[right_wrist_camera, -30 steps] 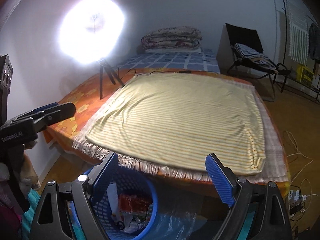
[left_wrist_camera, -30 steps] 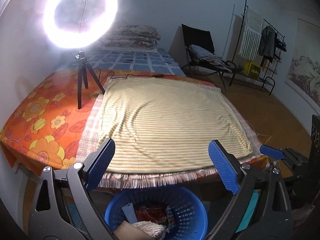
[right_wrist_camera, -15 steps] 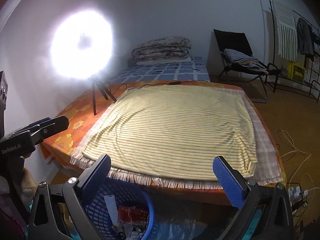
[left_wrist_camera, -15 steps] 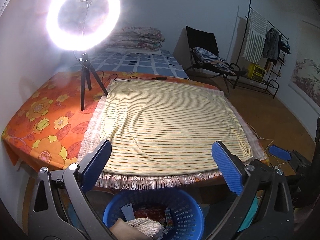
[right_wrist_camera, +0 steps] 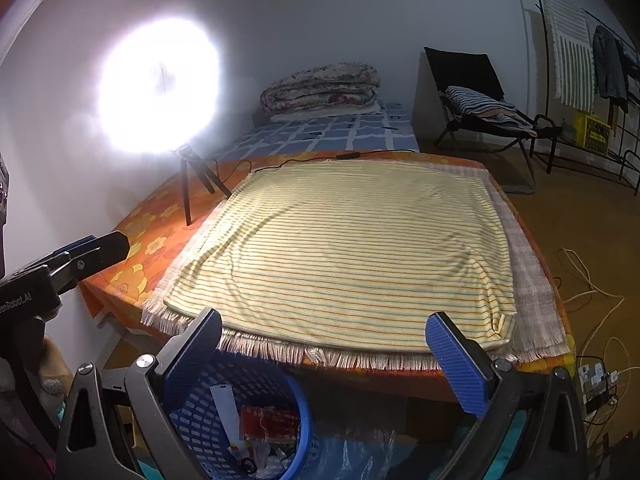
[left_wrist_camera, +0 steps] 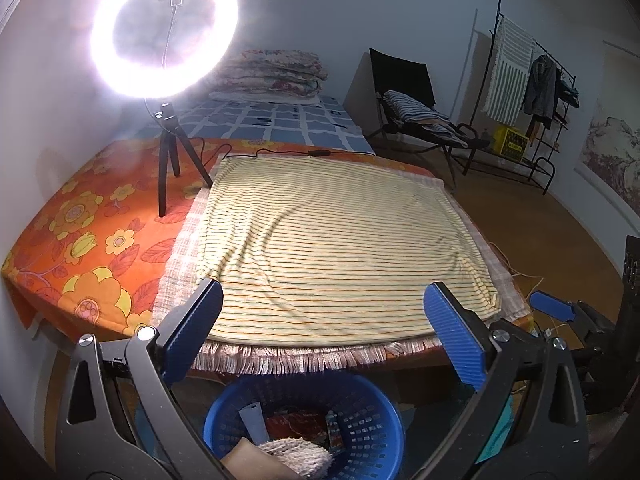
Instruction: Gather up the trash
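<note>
A blue plastic basket (left_wrist_camera: 372, 432) stands on the floor at the foot of the bed, holding trash: a red wrapper (left_wrist_camera: 296, 424), a white knitted piece (left_wrist_camera: 296, 456) and some paper. My left gripper (left_wrist_camera: 324, 332) hangs over it, open, with nothing between its blue pads. The right wrist view shows the same basket (right_wrist_camera: 200, 420) at lower left with the red wrapper (right_wrist_camera: 268, 420) inside. My right gripper (right_wrist_camera: 324, 360) is wide open and empty, just right of the basket. The left gripper (right_wrist_camera: 92, 246) shows at that view's left edge.
A bed with a yellow striped cloth (left_wrist_camera: 332, 248) fills the middle. A lit ring light on a tripod (left_wrist_camera: 168, 160) stands on the orange sheet. A clear plastic bag (right_wrist_camera: 348, 456) lies beside the basket. Cables (right_wrist_camera: 592, 292) run over the floor at right; a chair (left_wrist_camera: 404, 92) and clothes rack (left_wrist_camera: 532, 80) stand behind.
The right gripper's jaws have spread wider and its view has tilted slightly, showing less of the basket. The left gripper has stayed open and almost still.
</note>
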A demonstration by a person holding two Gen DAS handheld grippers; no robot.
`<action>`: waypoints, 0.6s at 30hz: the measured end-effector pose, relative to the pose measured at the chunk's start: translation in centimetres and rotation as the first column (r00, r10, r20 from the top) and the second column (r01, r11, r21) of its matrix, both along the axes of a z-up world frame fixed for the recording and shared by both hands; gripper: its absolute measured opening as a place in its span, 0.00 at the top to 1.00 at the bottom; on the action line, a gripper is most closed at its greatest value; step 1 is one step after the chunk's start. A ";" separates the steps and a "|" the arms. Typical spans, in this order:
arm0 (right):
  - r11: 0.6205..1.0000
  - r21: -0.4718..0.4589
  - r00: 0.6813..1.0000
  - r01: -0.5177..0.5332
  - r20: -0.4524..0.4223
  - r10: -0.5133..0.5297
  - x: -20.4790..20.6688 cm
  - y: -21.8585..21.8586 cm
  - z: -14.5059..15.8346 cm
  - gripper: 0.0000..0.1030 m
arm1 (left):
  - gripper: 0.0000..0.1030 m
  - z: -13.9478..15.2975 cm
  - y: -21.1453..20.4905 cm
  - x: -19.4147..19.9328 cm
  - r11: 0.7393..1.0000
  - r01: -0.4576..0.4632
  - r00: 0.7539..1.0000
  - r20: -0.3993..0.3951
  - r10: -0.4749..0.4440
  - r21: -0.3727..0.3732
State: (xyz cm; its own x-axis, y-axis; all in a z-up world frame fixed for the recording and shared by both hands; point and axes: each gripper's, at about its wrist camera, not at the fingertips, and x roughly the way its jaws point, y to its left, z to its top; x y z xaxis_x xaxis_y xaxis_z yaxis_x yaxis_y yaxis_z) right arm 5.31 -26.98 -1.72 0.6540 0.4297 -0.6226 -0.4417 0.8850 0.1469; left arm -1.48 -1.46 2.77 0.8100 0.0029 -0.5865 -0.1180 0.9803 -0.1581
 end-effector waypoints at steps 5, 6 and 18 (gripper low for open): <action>1.000 0.004 1.000 -0.006 0.002 0.006 -0.2 0.1 0.1 0.00 | 0.01 0.0 0.0 0.0 1.000 0.000 1.000 0.000 0.000 -0.003; 1.000 0.003 1.000 -0.007 0.002 0.007 -0.2 0.1 0.1 0.00 | 0.01 0.0 0.0 -0.1 1.000 -0.001 1.000 0.000 0.001 -0.005; 1.000 -0.002 1.000 -0.006 -0.001 0.006 -0.1 0.3 0.0 0.00 | 0.01 0.2 -0.3 -0.3 1.000 0.000 1.000 0.004 0.000 -0.006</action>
State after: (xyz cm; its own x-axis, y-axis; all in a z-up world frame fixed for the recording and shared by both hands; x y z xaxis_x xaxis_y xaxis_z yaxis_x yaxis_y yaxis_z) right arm 5.19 -26.69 -1.73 0.6509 0.4326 -0.6238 -0.4469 0.8826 0.1458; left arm -1.76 -1.77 2.99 0.8120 -0.0006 -0.5836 -0.1175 0.9794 -0.1644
